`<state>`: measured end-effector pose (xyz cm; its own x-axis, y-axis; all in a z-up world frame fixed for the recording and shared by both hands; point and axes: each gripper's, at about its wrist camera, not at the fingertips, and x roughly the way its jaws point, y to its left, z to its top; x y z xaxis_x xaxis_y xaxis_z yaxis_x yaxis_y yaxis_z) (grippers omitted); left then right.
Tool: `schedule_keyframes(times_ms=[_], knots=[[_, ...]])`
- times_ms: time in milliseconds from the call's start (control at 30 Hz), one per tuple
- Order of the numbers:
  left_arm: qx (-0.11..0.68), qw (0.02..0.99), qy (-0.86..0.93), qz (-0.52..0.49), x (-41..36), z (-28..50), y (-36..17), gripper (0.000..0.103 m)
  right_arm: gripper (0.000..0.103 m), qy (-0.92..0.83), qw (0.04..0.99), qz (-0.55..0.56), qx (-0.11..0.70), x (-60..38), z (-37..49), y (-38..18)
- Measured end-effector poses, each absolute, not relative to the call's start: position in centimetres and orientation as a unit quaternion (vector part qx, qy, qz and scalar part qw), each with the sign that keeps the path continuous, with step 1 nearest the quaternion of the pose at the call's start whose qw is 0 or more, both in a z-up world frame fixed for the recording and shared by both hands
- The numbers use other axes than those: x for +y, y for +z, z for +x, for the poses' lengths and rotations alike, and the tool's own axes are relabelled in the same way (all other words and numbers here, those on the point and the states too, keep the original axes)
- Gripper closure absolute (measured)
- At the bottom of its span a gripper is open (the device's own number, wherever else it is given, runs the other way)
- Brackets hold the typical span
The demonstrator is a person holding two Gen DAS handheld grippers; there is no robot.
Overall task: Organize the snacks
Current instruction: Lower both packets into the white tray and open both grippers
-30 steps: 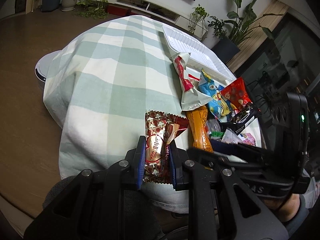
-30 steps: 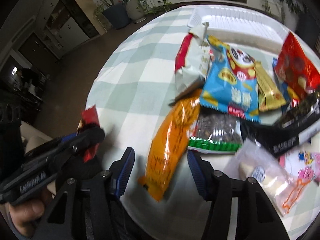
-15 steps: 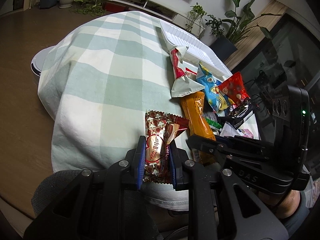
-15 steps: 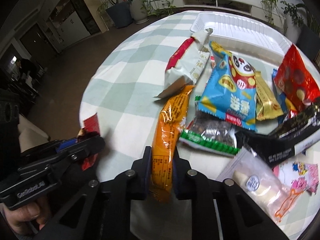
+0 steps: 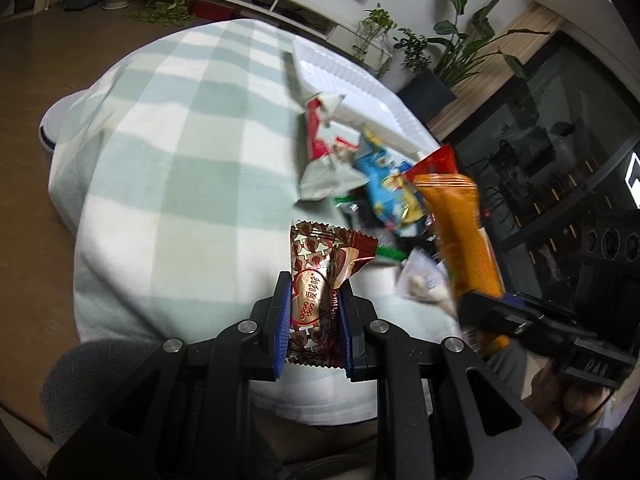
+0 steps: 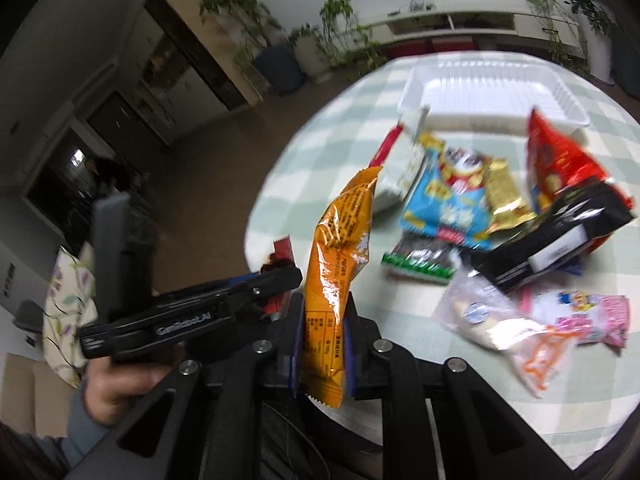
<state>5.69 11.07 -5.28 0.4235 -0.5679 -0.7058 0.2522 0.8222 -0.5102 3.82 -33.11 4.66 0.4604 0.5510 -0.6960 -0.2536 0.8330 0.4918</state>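
Right wrist view: right gripper (image 6: pixel 322 344), wide open a second ago, now clenches the orange packet (image 6: pixel 338 256) and lifts it off the table (image 6: pixel 316 128) (white tray (image 6: pixel 492 96) beyond sits empty); left gripper (image 5: pixel 314 320) still grasps its brown sweet wrapper (image 5: pixel 320 276).

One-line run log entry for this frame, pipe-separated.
left gripper: shut on brown-red candy pack | right gripper: shut on orange snack pack, off table | white tray: empty
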Motion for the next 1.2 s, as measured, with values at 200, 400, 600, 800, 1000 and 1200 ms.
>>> schedule_keyframes(times_ms=[200, 400, 600, 800, 1000, 1200], knots=[[0.458, 0.841, -0.248, -0.147, 10.9, 9.6, -1.7, 0.085, 0.085, 0.161, 0.884, 0.186, 0.398, -43.3, 5.5, 8.4], [0.447, 0.853, -0.248, -0.105, 8.6, 17.3, 2.1, 0.085, 0.085, 0.089, 0.908, 0.164, 0.374, -51.8, 11.0, 11.0], [0.469, 0.844, -0.254, -0.066, 2.9, 28.1, 3.1, 0.085, 0.085, 0.113, 0.905, 0.102, 0.398, -51.6, 20.5, 10.3], [0.509, 0.826, -0.240, -0.034, -1.8, 35.0, -0.5, 0.085, 0.085, 0.128, 0.874, 0.063, 0.464, -49.2, 28.4, 4.7], [0.536, 0.814, -0.221, -0.030, -3.6, 39.3, -5.2, 0.085, 0.085, 0.115, 0.858, 0.039, 0.500, -49.0, 31.4, 0.6], [0.547, 0.810, -0.213, -0.008, -5.2, 40.0, -8.0, 0.084, 0.085, 0.106, 0.847, 0.023, 0.520, -49.4, 31.6, -1.6]])
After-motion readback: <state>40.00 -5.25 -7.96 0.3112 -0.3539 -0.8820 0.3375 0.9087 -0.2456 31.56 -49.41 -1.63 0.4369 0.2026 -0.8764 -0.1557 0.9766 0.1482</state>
